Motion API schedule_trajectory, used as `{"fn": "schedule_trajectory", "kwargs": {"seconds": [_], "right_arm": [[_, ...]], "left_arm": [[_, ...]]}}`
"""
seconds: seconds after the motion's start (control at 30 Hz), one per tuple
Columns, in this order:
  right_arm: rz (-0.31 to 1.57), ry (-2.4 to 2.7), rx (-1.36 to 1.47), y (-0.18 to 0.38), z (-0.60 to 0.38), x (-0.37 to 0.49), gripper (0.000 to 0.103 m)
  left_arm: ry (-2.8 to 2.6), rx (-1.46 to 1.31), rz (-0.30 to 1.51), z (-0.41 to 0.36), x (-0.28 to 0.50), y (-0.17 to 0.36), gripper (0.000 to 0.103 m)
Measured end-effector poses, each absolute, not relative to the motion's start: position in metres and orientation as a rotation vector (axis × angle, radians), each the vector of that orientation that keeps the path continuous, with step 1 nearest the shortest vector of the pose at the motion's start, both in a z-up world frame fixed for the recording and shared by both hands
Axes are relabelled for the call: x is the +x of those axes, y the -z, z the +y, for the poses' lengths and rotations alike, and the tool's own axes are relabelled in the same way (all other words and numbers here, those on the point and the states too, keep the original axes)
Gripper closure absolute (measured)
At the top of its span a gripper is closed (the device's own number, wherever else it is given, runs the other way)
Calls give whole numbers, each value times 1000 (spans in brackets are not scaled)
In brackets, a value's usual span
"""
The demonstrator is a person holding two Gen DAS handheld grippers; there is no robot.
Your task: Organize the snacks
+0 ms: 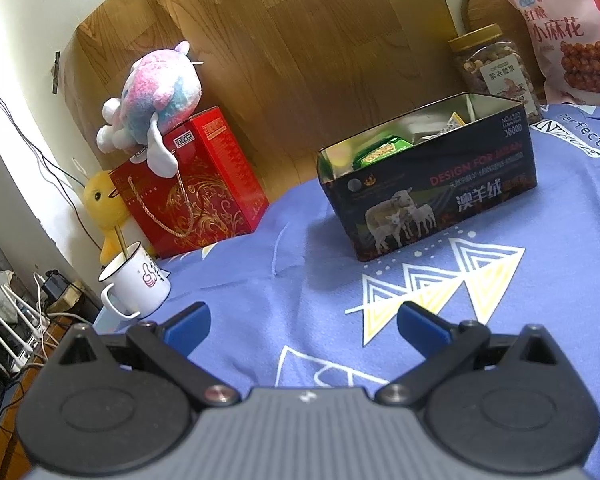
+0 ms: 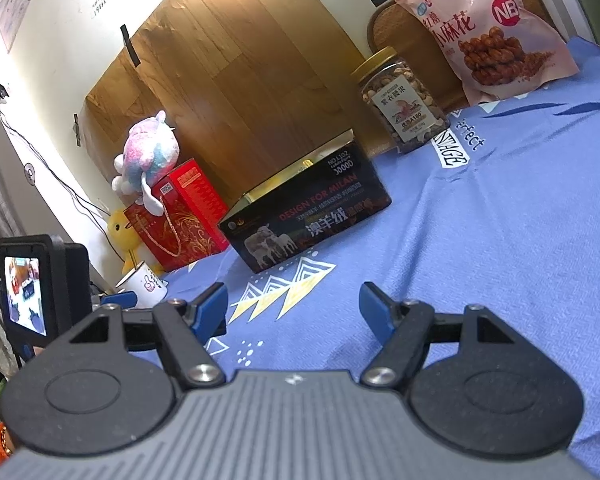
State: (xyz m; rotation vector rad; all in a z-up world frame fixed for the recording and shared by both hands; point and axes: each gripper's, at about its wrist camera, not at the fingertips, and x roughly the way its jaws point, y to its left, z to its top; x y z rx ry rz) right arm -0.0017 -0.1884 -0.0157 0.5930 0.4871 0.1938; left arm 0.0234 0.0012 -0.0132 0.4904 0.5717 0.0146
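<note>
A black open tin box (image 1: 440,196) with sheep pictures stands on the blue cloth; it holds a green snack packet (image 1: 382,152) and other small packets. It also shows in the right wrist view (image 2: 308,216). A clear nut jar with a yellow lid (image 1: 496,68) (image 2: 404,104) and a pink bag of fried twists (image 1: 568,32) (image 2: 488,28) stand behind it at the back right. My left gripper (image 1: 302,326) is open and empty, low over the cloth in front of the box. My right gripper (image 2: 294,308) is open and empty, further back from the box.
A red gift box (image 1: 192,184) with a pink plush toy (image 1: 152,96) on top stands at the left by the wood panel. A white mug (image 1: 134,284) and a yellow duck toy (image 1: 104,204) sit at the table's left edge. The left gripper's body (image 2: 44,284) shows at left.
</note>
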Motion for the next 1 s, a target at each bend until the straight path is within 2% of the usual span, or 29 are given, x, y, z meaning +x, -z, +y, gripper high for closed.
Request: {"fn": "schedule_trajectory", "kwargs": {"seconds": [1.0], "right_arm": [[490,-197,582,14,-186,-1,28]], "left_arm": [[101,411,606,4,20,4,0]]}}
